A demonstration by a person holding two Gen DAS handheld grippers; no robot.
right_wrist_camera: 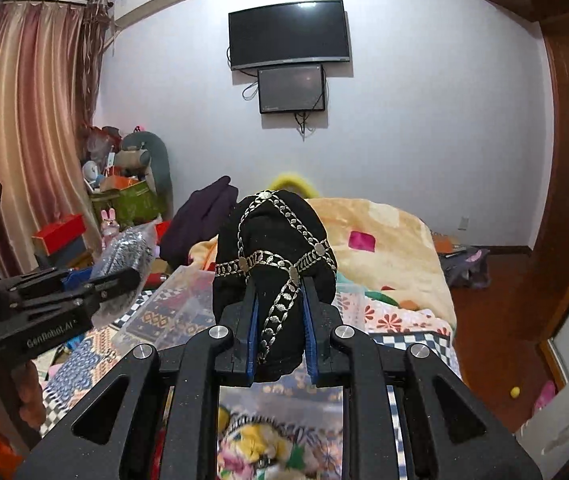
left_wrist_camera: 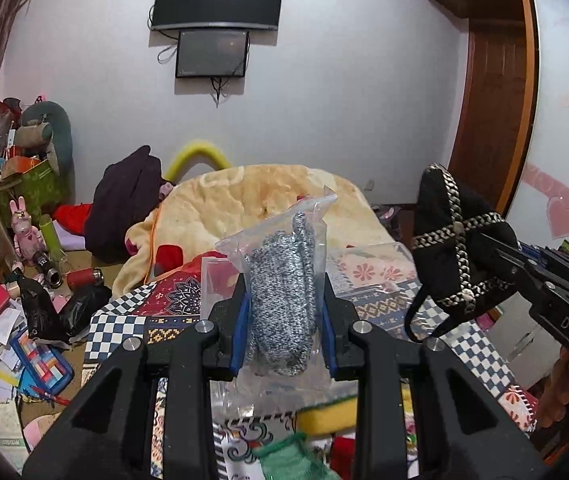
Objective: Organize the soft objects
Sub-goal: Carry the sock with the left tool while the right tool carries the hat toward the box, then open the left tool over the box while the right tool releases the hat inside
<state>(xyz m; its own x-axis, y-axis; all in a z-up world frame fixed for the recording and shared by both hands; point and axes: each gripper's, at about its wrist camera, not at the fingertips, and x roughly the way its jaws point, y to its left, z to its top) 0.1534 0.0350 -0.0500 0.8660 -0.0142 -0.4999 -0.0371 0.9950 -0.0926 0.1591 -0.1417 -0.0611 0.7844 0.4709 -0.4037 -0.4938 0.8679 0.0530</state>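
We see left gripper [left_wrist_camera: 284, 320] fingers clamped on clear bag of grey knit [left_wrist_camera: 280, 300], right gripper [right_wrist_camera: 280, 328] fingers clamped on black embroidered cloth [right_wrist_camera: 272, 248], both held above patterned bed [left_wrist_camera: 372, 276]. Risk: slick plastic slips free; dangling trim [left_wrist_camera: 416, 320] snags.

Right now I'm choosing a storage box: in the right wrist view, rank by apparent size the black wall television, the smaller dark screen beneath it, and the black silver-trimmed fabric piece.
1. Black silver-trimmed fabric piece, though it's nearest the camera.
2. Black wall television.
3. Smaller dark screen.
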